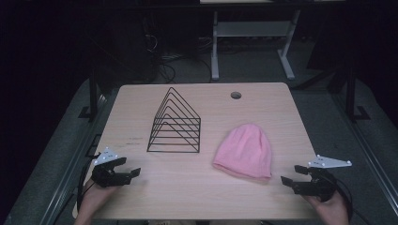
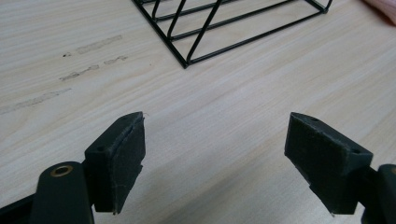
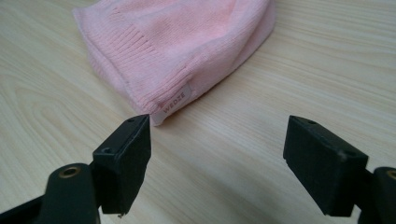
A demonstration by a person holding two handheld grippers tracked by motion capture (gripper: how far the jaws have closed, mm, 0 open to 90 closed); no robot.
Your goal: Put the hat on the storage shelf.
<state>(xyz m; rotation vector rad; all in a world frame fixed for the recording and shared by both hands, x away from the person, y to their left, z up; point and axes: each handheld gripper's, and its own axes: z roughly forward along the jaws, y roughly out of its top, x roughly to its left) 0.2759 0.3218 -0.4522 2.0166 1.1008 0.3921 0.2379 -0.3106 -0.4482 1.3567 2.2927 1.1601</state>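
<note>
A pink knitted beanie [image 1: 245, 151] lies flat on the wooden table, right of centre; its ribbed hem and small white label [image 3: 173, 102] face the right gripper. A black wire rack [image 1: 175, 123] with triangular dividers stands left of the hat, and its base corner [image 2: 186, 63] lies ahead of the left gripper. My left gripper [image 1: 131, 170] rests near the front left edge, open and empty. My right gripper [image 1: 292, 176] sits at the front right, open, just short of the beanie's hem corner. In the right gripper view the left pad [image 3: 128, 158] is close to the label.
The table [image 1: 141, 187] has a round cable hole [image 1: 236, 95] near its far edge. Faint scuff marks [image 2: 79, 58] run across the wood left of the rack. Behind the table stand a white desk frame [image 1: 253, 42] and cables on the dark floor.
</note>
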